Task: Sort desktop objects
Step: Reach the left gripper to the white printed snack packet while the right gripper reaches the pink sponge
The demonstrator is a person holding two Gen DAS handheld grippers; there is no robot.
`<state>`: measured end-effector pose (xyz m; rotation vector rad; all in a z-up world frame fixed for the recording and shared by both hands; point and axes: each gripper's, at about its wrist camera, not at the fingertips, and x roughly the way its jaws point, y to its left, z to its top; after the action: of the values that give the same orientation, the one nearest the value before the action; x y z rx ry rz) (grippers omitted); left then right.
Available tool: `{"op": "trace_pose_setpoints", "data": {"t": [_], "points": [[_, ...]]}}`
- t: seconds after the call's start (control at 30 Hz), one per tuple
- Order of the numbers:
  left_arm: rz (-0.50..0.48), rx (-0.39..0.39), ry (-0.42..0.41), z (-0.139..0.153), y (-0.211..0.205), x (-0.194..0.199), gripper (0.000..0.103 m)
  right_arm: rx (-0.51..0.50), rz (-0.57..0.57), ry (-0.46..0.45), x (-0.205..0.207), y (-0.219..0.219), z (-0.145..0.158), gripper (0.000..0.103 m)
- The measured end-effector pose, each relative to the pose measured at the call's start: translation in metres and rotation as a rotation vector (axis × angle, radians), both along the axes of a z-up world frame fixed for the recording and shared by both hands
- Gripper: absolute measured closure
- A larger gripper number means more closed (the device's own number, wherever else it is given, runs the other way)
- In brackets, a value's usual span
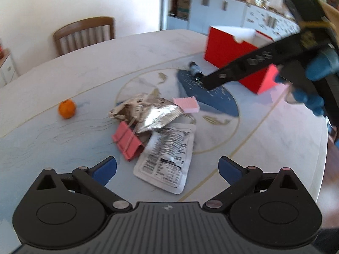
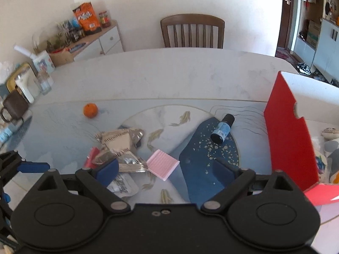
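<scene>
In the left wrist view my left gripper stands wide open above a white printed sachet. Beyond it lie a pink binder clip, a crumpled silver foil wrapper and a pink ridged pad. An orange rests at the left. My right gripper is open over the pink pad, not touching it. A small blue bottle lies on its side ahead of it. A red open box stands at the right.
The right gripper's arm, held by a blue-gloved hand, crosses in front of the red box. A wooden chair stands behind the table. Cups and jars crowd the table's left edge.
</scene>
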<state>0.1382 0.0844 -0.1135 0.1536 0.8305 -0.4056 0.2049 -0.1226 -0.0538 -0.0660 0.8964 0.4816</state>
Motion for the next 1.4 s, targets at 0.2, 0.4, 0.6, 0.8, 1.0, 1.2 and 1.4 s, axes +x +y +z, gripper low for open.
{"op": "trace_pose_setpoints", "data": {"t": [0.2, 0.4, 0.6, 0.8, 1.0, 1.2, 1.4], "points": [[-0.091, 0.049, -0.035, -0.011, -0.020, 0.007, 0.000, -0.026, -0.006, 0.040, 0.012, 0.008, -0.021, 0.010], [-0.125, 0.063, -0.026, -0.021, -0.030, 0.021, 0.000, -0.020, -0.055, 0.068, 0.029, 0.013, -0.032, 0.010], [-0.140, 0.080, -0.028, -0.027, -0.036, 0.032, 0.000, -0.012, -0.116, 0.111, 0.049, 0.018, -0.045, 0.011], [-0.170, 0.085, 0.028, -0.033, -0.043, 0.035, 0.000, -0.045, -0.139, 0.141, 0.065, 0.030, -0.060, 0.012], [-0.154, 0.067, 0.070, -0.037, -0.041, 0.033, 0.000, -0.112, -0.122, 0.124, 0.063, 0.039, -0.068, 0.013], [-0.142, 0.017, 0.111, -0.037, -0.043, 0.028, 0.000, -0.132, -0.103, 0.110, 0.055, 0.031, -0.069, 0.015], [-0.091, 0.053, 0.105, -0.042, -0.048, 0.029, 0.000, -0.146, -0.106, 0.118, 0.037, 0.015, -0.069, 0.017]]}}
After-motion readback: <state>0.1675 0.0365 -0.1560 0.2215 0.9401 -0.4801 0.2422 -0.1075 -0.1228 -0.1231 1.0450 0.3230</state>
